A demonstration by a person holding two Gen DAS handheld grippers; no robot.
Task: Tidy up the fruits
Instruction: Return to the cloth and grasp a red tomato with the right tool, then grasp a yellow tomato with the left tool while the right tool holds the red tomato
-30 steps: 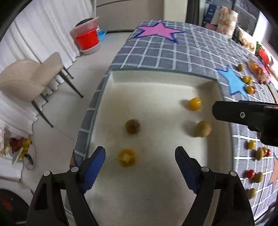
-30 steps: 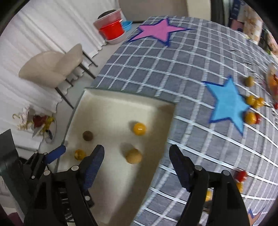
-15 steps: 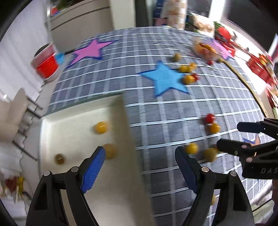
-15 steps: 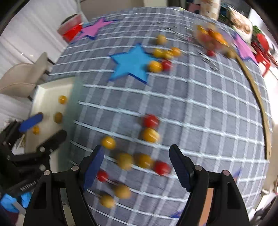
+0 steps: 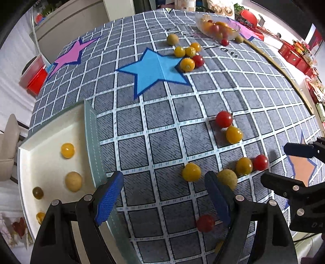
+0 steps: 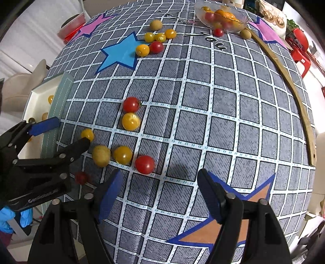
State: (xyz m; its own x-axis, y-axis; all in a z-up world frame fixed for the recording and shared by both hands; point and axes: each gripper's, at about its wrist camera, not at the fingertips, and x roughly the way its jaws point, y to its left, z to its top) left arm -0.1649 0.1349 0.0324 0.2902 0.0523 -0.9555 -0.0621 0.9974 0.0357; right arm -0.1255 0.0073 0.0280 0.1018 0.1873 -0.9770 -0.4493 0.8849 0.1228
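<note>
**Both claws spread over the scattered fruits**

The left claw (image 5: 164, 190) hangs with its fingers wide apart and holds nothing, above the grey checked table (image 5: 162, 113) just beside the white tray (image 5: 50, 126) at the left edge. In the tray lie a few small fruits (image 5: 67, 150). The right claw (image 6: 158, 190) is also spread and empty. Between them a cluster of cherry tomatoes (image 6: 144, 164) lies near the front edge. More fruits (image 6: 156, 47) lie by the blue star (image 6: 119, 53), and a glass bowl (image 6: 221, 16) stands at the far edge.

Black hand-held gripper (image 6: 158, 195), blue pads (image 6: 107, 193), perhaps blue glove (image 6: 8, 220).
</note>
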